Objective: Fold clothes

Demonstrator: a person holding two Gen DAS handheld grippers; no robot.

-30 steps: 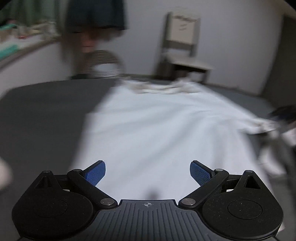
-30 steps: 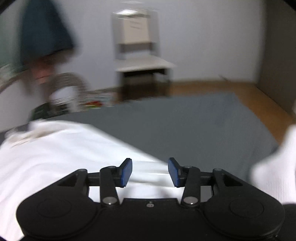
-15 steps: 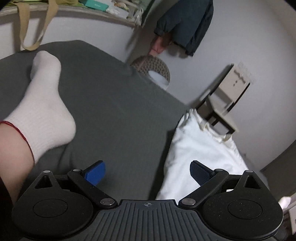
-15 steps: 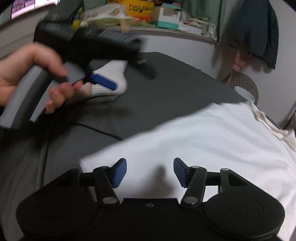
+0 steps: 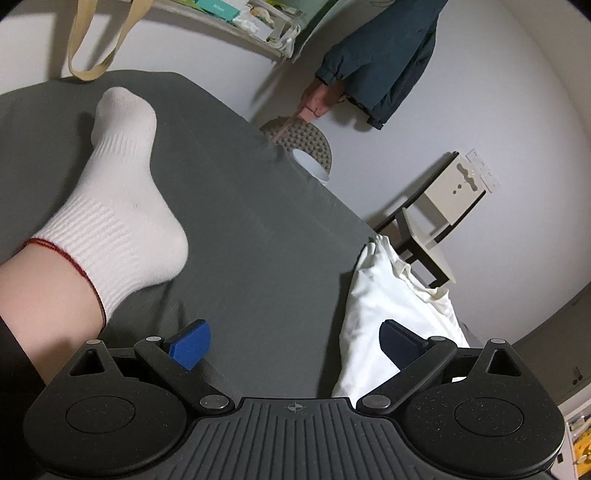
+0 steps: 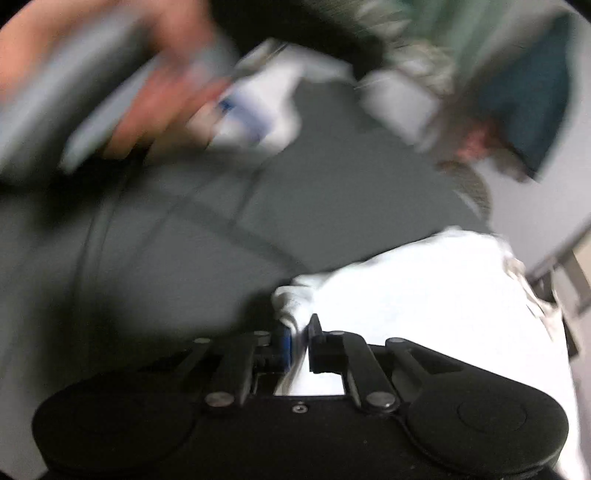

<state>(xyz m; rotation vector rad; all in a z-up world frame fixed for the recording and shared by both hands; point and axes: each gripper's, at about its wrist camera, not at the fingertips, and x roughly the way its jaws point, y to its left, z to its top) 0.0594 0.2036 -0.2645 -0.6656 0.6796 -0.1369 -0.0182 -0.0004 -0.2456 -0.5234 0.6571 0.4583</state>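
A white garment (image 5: 384, 295) lies on a dark grey bed sheet (image 5: 251, 221), with its near edge by my left gripper's right finger. My left gripper (image 5: 293, 341) is open above the sheet and holds nothing. In the blurred right wrist view, my right gripper (image 6: 299, 341) is shut on a bunched corner of the white garment (image 6: 424, 306). That corner is pulled up between the blue pads. The other hand-held gripper (image 6: 122, 92) and the hand on it show as a blur at the upper left.
A person's foot in a white sock (image 5: 118, 199) rests on the sheet at the left. Beyond the bed are a round woven basket (image 5: 303, 142), a hanging dark jacket (image 5: 384, 55), a small pale chair (image 5: 439, 206) and a cluttered shelf (image 5: 240, 14).
My right gripper has closed on the garment's corner and is moving fast, blurring its view. My left gripper has stayed open and barely shifted over the sheet.
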